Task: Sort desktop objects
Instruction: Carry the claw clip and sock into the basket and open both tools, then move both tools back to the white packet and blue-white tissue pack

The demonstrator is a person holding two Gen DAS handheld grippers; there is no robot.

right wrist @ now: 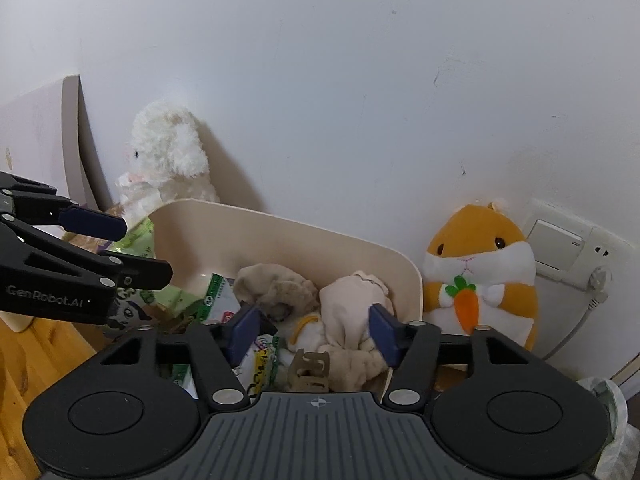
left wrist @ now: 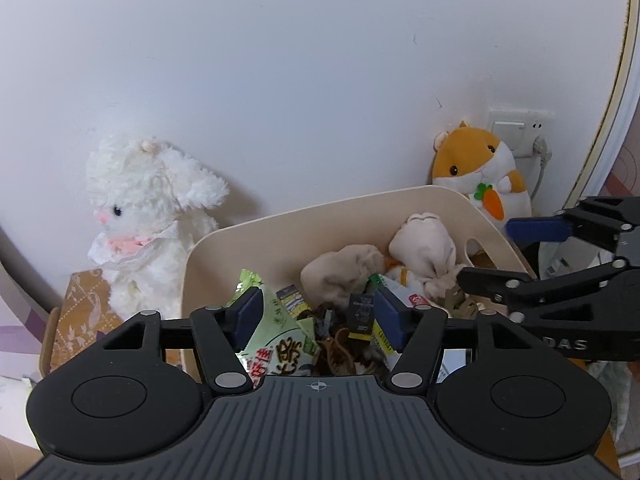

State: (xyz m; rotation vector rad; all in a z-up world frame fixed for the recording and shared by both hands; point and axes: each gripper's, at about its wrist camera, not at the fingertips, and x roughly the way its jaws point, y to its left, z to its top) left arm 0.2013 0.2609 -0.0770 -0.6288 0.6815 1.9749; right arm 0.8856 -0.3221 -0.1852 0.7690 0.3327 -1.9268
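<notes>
Two grippers hang over the bin [left wrist: 420, 200], both with jaws apart and nothing between the pads. Snack packets [left wrist: 276, 344], beige cloth bundles [right wrist: 352, 304] and small clutter fill it. Left gripper [left wrist: 316, 316] is above the packets, right gripper [right wrist: 312, 332] above the cloth. Rabbit [left wrist: 148, 216] sits left, hamster [right wrist: 480, 272] right.

Bin [left wrist: 224, 240]: plain cream. White rabbit plush [left wrist: 148, 208]: pink nose, pink collar. Hamster plush [right wrist: 480, 276]: orange and white, holds an orange carrot with green leaves. Snack packet [left wrist: 276, 344]: pale green, dark and red print. Cloth bundles [right wrist: 352, 300]: beige. Box [left wrist: 84, 320] under rabbit: tan, pale floral lattice. Left tool [left wrist: 316, 316]: black, dark blue pads. Wall [right wrist: 360, 80]: white
</notes>
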